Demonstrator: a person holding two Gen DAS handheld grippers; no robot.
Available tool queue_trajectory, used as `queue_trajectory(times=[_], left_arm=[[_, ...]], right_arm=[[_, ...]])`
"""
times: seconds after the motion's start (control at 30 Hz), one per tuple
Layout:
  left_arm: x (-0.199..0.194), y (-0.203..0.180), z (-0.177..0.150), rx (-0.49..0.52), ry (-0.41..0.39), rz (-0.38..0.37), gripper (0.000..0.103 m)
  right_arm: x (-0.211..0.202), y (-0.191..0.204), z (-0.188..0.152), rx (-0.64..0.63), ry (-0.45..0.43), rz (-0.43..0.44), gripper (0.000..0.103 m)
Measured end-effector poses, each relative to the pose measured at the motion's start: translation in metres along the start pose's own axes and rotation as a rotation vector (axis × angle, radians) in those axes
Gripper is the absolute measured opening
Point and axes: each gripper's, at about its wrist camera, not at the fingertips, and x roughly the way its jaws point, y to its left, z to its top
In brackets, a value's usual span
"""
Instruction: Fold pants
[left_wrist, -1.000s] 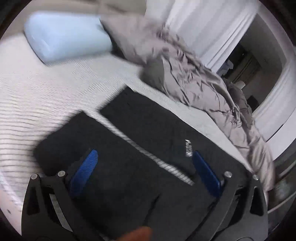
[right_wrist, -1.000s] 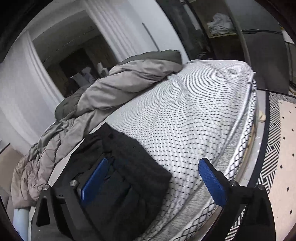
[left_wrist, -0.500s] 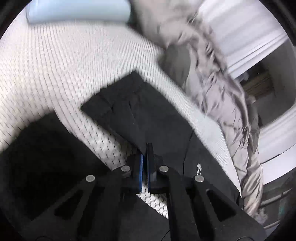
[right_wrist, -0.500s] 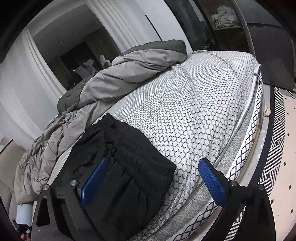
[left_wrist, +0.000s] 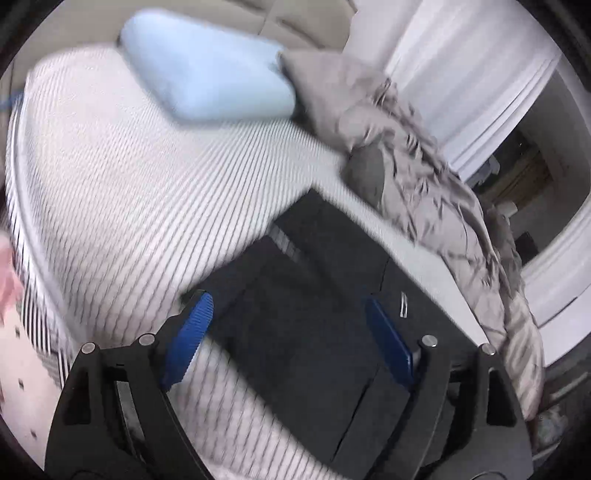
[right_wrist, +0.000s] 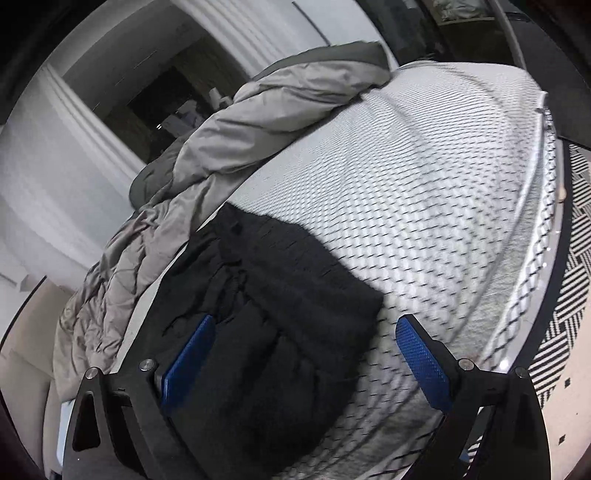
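Note:
Black pants (left_wrist: 314, 317) lie flat on the white honeycomb mattress (left_wrist: 122, 206), one leg laid against the other, a small silver tag on the right part. My left gripper (left_wrist: 288, 314) hovers over the leg ends with its blue-padded jaws opening wide and nothing pinched between them. In the right wrist view the gathered waistband end of the pants (right_wrist: 280, 306) lies beneath my right gripper (right_wrist: 306, 332), which is open; its left blue pad is above the fabric, its right pad above bare mattress (right_wrist: 424, 206).
A pale blue pillow (left_wrist: 207, 77) lies at the head of the bed. A crumpled grey duvet (left_wrist: 424, 177) runs along the far side beside the pants; the grey duvet (right_wrist: 229, 147) also shows on the right wrist. The mattress edge and a black-and-white patterned rug (right_wrist: 569, 280) lie at right.
The left gripper went from open to shut over the pants and is wide apart again, having swung back; the two legs now lie closer together. The right gripper sank slightly toward the waistband.

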Motion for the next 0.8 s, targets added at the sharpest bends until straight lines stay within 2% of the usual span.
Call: queue_trajectory(times=[0.07,0.17,0.23,0.27,0.33,0.4,0.47,0.53,0.57,0.67,0.77,0.8], left_arm=[[0.002,0.019,-0.019,-0.046,0.082,-0.038,0.080],[0.023,0.031,-0.038,-0.076,0.169,-0.065,0.066],[0.033,0.032,-0.039,-0.091,0.166,-0.115,0.045],[0.040,0.030,-0.036,-0.080,0.170,-0.153,0.040],[0.054,0.029,-0.028,-0.102,0.173,-0.148,0.017],[0.061,0.035,-0.022,-0.120,0.144,-0.120,0.000],[0.050,0.035,-0.021,-0.120,0.071,-0.133,0.000],[0.036,0.028,-0.021,-0.067,-0.018,-0.131,0.000],[0.031,0.026,-0.020,-0.039,-0.038,-0.122,0.000],[0.035,0.034,-0.018,-0.075,-0.008,-0.126,0.000],[0.047,0.040,-0.019,-0.121,0.026,-0.115,0.000],[0.047,0.042,-0.019,-0.125,0.032,-0.113,0.000]], right_arm=[[0.004,0.006,-0.002,-0.007,0.015,0.017,0.099],[0.006,0.010,-0.004,-0.015,0.019,0.026,0.099],[0.008,0.011,-0.004,-0.015,0.020,0.027,0.099],[0.009,0.010,-0.004,-0.012,0.024,0.027,0.099],[0.009,0.005,-0.004,-0.003,0.033,0.028,0.099],[0.008,-0.002,-0.003,0.017,0.036,0.042,0.099],[0.006,-0.012,-0.002,0.046,0.046,0.070,0.099],[0.005,-0.024,-0.001,0.091,0.078,0.145,0.099],[0.005,-0.031,-0.001,0.116,0.091,0.177,0.098],[0.008,-0.043,0.001,0.147,0.120,0.211,0.087],[0.016,-0.046,0.001,0.125,0.158,0.175,0.078],[0.019,-0.043,0.001,0.109,0.166,0.155,0.071]])
